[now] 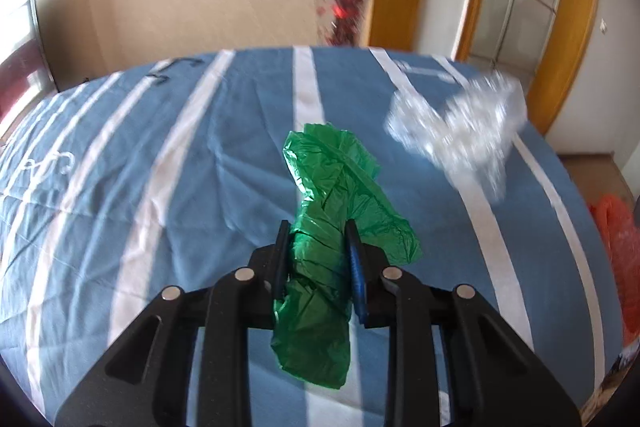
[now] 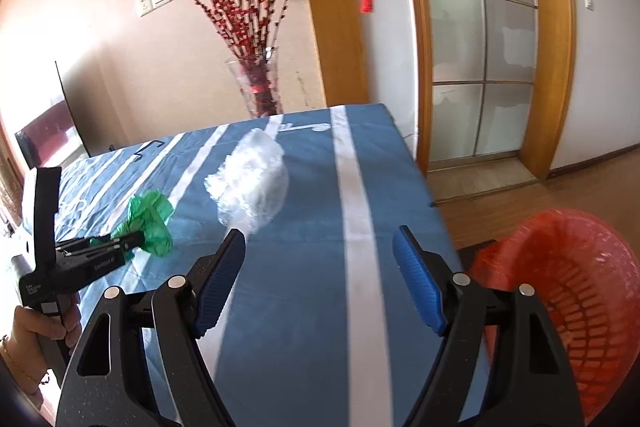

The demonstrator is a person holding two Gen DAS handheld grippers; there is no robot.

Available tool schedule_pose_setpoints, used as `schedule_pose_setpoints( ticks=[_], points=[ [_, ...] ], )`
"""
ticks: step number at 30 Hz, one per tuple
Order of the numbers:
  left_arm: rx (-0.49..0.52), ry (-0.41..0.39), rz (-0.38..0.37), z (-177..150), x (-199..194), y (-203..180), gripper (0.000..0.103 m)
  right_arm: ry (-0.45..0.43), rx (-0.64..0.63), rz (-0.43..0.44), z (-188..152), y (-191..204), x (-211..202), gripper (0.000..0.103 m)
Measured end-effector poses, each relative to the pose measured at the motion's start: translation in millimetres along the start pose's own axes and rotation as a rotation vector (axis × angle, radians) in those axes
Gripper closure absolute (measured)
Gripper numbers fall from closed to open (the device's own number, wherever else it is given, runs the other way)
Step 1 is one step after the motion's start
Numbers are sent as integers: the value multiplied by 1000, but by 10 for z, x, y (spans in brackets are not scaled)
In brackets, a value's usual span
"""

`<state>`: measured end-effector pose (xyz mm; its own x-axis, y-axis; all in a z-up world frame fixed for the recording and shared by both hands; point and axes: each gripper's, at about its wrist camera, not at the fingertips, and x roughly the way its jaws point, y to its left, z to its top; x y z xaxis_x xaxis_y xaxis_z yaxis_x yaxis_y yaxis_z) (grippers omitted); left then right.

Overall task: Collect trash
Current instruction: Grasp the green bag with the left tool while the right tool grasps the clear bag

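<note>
Currently the left tongs (image 1: pixel 316 259) are pinching the green bag (image 1: pixel 332 227) across its twisted middle, pads touching plastic on both sides. The bag is lying on the striped cloth of the worktop (image 1: pixel 160 187), one loose end fanning out beyond the tips and the other trailing back under the tongs.

Risk, as a judgement: the film is thin and slippery, and only a narrow waist of it is being held. If the bag is lifted quickly, the loose ends could be dragging on the cloth and pulling the plastic out of the pads. A wrinkle of cloth could also be getting caught with it.

The right tongs (image 2: pixel 320 267) are standing wide apart with nothing between them, hovering over the worktop. The clear wrap (image 2: pixel 250 183) is sitting ahead and slightly to the left of them, well short of the tips, and beside the green bag. Being light and crumpled, it could be skidding away if one pad touches first.

The red basket (image 2: pixel 568 291) is waiting off the worktop's right edge, near the right tongs; a long carry from the left side is raising the chance of a drop.
</note>
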<state>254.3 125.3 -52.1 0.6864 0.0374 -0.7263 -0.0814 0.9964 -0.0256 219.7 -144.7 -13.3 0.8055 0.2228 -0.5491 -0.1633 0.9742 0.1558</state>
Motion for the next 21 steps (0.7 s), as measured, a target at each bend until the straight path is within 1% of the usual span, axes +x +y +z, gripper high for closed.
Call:
schedule_pose_setpoints(
  ticks=[4, 8, 13, 16, 18, 20, 21],
  points=[
    [-48, -51, 40, 64, -71, 212, 76, 12, -24, 33, 114, 224, 276, 27],
    [-102, -64, 50, 96, -88, 438, 76, 21, -9, 47, 293, 410, 643, 27],
    [-128, -66, 53, 116, -54, 619, 76, 58, 50, 21, 465, 510, 1128, 27],
    [-131, -66, 50, 106, -37, 671, 76, 94, 64, 5, 481, 552, 1364, 27],
    [-132, -64, 45, 92, -30, 685, 76, 116, 51, -3, 456, 592, 1454, 35],
    [-128, -63, 43, 81, -25, 687, 76, 149, 28, 1, 410, 625, 1516, 67],
    [-127, -63, 43, 73, -25, 681, 76, 164, 13, 2, 377, 639, 1523, 76]
  ],
)
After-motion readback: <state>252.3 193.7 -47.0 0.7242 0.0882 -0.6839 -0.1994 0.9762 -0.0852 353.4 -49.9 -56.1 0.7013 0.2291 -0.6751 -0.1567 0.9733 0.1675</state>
